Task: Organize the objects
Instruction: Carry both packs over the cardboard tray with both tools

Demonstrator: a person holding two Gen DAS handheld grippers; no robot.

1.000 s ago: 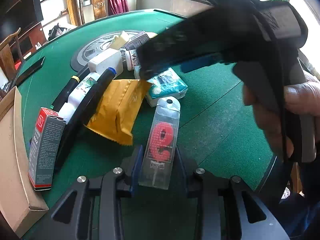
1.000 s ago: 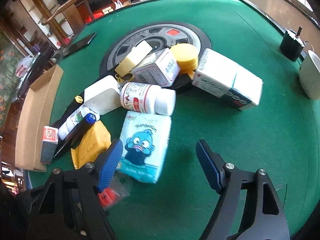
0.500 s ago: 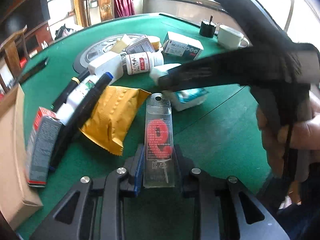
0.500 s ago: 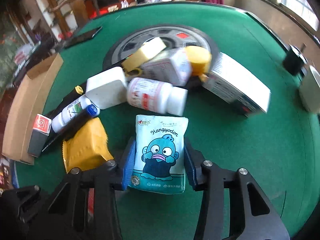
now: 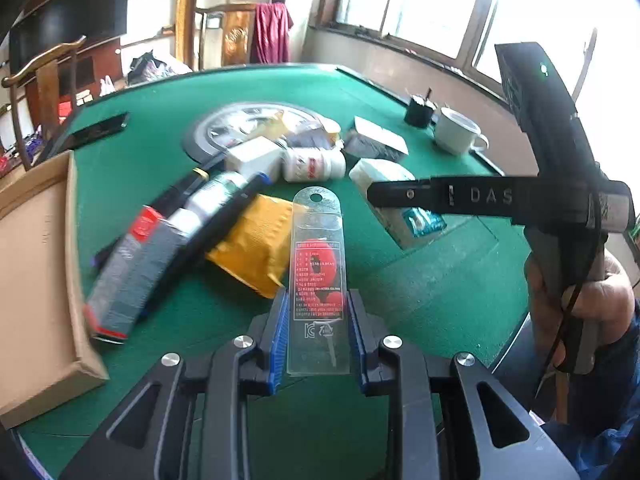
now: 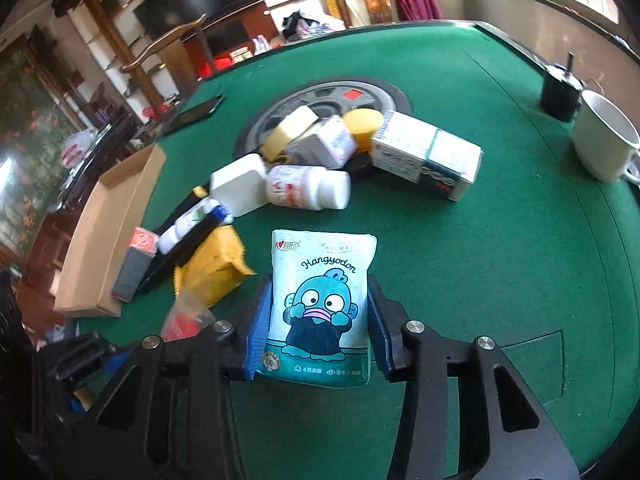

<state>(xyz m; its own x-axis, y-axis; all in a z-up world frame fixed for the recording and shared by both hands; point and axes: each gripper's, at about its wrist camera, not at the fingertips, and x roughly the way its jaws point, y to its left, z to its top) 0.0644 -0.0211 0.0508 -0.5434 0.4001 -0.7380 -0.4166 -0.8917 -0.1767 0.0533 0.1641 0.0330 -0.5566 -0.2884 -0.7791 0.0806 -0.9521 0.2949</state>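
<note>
My left gripper [image 5: 318,328] is shut on a clear plastic pack with a red number candle [image 5: 318,276] and holds it above the green table. My right gripper [image 6: 316,328] is shut on a pale blue tissue pack with a cartoon fish [image 6: 320,304], lifted off the felt; the pack also shows in the left wrist view [image 5: 394,196] behind the right gripper's body. A cardboard tray [image 6: 104,232] lies at the table's left edge; it also shows in the left wrist view [image 5: 36,264].
A pile lies mid-table: yellow pouch [image 6: 210,268], grey-red box [image 6: 134,264], marker and tube [image 6: 192,224], white pill bottle [image 6: 308,188], white boxes [image 6: 428,160], yellow sponges [image 6: 362,124]. A white mug [image 6: 604,140] and black cup [image 6: 560,92] stand at the right. A phone [image 6: 192,114] lies far left.
My right gripper closed on the tissue pack and lifted it. My left gripper raised the candle pack off the table.
</note>
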